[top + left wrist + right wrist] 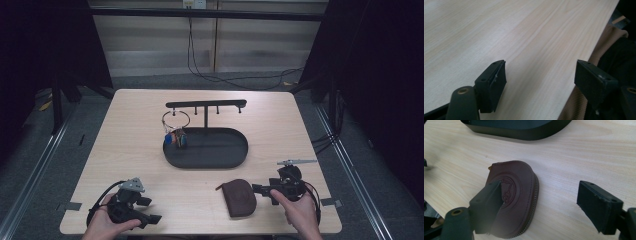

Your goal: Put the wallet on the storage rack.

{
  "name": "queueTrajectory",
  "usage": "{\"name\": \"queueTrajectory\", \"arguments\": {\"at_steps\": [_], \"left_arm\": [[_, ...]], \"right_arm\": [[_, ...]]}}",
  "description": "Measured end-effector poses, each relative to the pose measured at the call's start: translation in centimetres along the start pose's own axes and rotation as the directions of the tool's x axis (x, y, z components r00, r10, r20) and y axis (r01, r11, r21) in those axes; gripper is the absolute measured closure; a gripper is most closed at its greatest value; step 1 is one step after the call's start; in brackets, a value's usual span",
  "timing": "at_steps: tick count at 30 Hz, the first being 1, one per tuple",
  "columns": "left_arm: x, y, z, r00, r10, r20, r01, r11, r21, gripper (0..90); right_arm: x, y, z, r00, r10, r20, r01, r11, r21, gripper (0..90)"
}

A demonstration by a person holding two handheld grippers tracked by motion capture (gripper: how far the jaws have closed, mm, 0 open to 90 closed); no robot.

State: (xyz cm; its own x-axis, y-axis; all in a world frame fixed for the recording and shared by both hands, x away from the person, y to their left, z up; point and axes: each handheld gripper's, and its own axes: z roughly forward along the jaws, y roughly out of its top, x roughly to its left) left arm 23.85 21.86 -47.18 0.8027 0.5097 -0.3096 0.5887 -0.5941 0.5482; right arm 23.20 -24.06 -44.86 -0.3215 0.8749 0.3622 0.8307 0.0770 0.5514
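1. The left hand holds the left gripper at the table's near-left edge, jaws spread wide.
2. The right hand holds the right gripper near the near-right edge, jaws apart.

It looked like a lab recording booth: black curtains flanked the counter, cables crossed grey floor.

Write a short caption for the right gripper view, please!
Open right gripper hovers over a brown zipped leather pouch lying on the wooden table, near a black tray.
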Motion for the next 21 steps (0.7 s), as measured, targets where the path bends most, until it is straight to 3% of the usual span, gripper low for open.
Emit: {"name": "queueTrajectory", "arguments": {"at_steps": [6,11,14,17,20,21], "left_arm": [[0.0,-0.1,0.2,0.9999,-0.009,0.006,0.009,0.9999,-0.011,22.8],[0.0,-0.1,0.5,0.9999,-0.016,0.005,0.016,0.9999,0.007,21.8],[0.2,-0.2,0.5,0.9994,-0.013,0.032,0.013,0.9999,0.01,18.7],[0.3,-0.1,0.3,0.999,-0.021,0.04,0.021,0.9998,0.0,18.2],[0.4,-0.2,0.3,0.9989,-0.037,0.027,0.037,0.9993,-0.006,19.7],[0.5,-0.2,0.2,0.9993,-0.026,0.028,0.026,0.9997,0.001,19.6]], "right_arm": [[0.1,1.0,0.4,0.9997,0.006,0.022,-0.008,0.997,0.071,19.3],[0.4,1.5,0.5,0.999,0.014,0.042,-0.018,0.993,0.117,19.0],[0.6,2.1,0.6,0.9977,0.039,0.055,-0.049,0.982,0.182,19.2],[0.6,2.4,0.7,0.9972,0.044,0.061,-0.055,0.979,0.198,19.4],[0.6,3.2,1.1,0.9972,0.048,0.058,-0.061,0.962,0.265,20.1],[0.8,3.4,1.2,0.9971,0.043,0.063,-0.059,0.959,0.278,20.6]]}}
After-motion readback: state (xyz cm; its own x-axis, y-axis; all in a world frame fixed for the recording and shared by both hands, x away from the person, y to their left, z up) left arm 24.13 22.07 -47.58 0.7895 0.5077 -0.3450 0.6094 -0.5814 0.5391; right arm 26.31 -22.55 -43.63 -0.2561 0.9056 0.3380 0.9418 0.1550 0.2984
